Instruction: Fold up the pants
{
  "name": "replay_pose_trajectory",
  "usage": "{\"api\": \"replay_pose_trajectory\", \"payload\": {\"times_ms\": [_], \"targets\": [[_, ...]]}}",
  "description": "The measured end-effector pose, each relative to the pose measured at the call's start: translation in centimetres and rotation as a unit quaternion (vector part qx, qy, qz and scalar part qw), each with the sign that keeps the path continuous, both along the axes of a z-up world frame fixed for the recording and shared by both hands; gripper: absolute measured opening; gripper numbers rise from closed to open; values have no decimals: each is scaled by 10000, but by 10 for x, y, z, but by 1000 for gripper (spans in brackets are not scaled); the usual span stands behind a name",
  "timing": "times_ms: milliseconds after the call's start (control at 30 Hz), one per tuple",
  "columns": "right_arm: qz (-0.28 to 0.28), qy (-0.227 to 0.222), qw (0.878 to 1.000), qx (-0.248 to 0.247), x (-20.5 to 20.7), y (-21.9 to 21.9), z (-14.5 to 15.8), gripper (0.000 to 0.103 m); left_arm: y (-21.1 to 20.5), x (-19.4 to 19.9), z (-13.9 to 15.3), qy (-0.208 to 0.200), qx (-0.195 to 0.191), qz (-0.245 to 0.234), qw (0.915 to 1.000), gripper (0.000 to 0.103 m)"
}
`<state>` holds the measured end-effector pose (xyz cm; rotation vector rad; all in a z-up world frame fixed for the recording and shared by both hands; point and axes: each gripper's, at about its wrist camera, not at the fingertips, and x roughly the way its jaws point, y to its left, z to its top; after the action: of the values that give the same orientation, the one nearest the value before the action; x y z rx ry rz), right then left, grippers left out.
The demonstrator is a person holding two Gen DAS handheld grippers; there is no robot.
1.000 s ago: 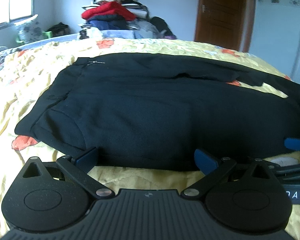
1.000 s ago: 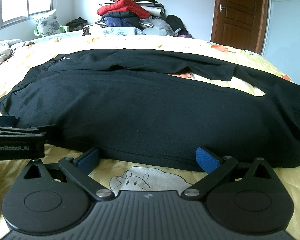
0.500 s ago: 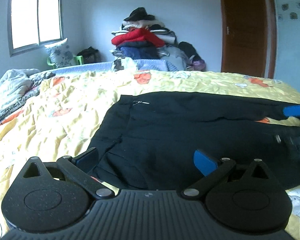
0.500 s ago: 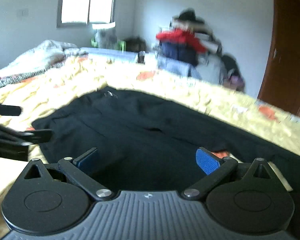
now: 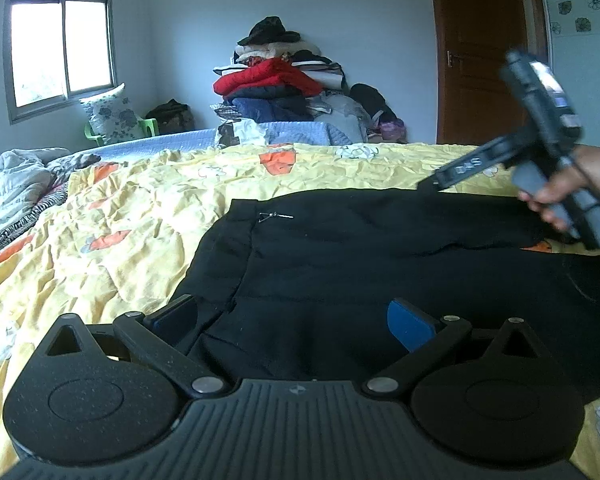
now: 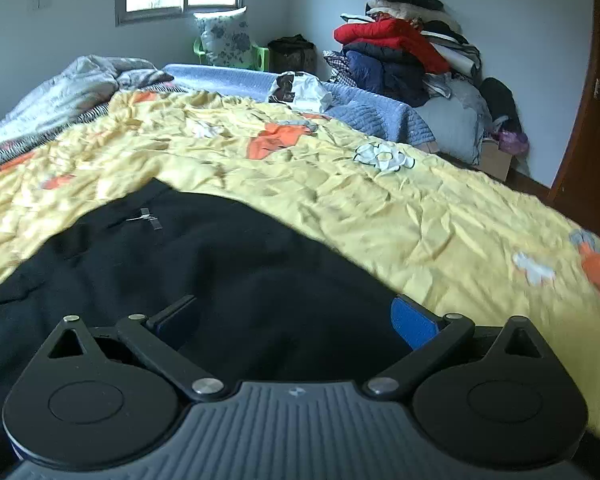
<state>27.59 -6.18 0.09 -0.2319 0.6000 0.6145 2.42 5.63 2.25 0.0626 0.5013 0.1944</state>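
Observation:
Black pants [image 5: 380, 264] lie flat on the yellow bedspread [image 5: 100, 240], waist end to the left with a small silver zipper pull [image 5: 276, 216]. My left gripper [image 5: 292, 320] is open and empty, low over the near waist corner of the pants. My right gripper [image 6: 296, 316] is open and empty, hovering over the far side of the pants [image 6: 220, 280] near the zipper pull [image 6: 148, 218]. In the left wrist view the right gripper's body [image 5: 548, 148] shows at the right, held in a hand above the pants.
A pile of clothes [image 5: 284, 84] stands against the far wall, also in the right wrist view [image 6: 404, 48]. A brown door [image 5: 484, 60] is at the right. A grey blanket [image 6: 72, 88] lies at the bed's left. A flowered pillow [image 5: 112, 114] sits under the window.
Both grippers rose from the near edge of the pants. The left swung to the waist end; the right moved over the pants towards their far side. Both stayed open.

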Motion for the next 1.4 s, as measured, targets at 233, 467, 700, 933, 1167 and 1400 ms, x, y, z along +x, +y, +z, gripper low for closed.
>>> {"api": "replay_pose_trajectory", "payload": {"times_ms": [233, 467, 700, 933, 1167, 1400], "targets": [[371, 218, 9988, -235, 69, 24, -18, 84, 15, 23, 1, 106, -116, 31, 9999, 103], [705, 711, 9941, -425, 114, 44, -38, 68, 31, 44, 0, 191, -157, 215, 9995, 103], [1253, 276, 9888, -763, 87, 48, -35, 6, 63, 87, 6, 335, -1051, 196, 9937, 103], [2021, -1680, 9376, -2276, -16, 69, -37, 4, 117, 170, 10, 796, -3217, 129, 9434, 102], [2420, -2376, 9021, -2669, -65, 69, -39, 4, 133, 245, 2, 1247, -4195, 125, 8990, 102], [2361, -2344, 9105, -2457, -69, 60, -35, 4, 141, 284, -33, 1564, -5255, 249, 8359, 86]]}}
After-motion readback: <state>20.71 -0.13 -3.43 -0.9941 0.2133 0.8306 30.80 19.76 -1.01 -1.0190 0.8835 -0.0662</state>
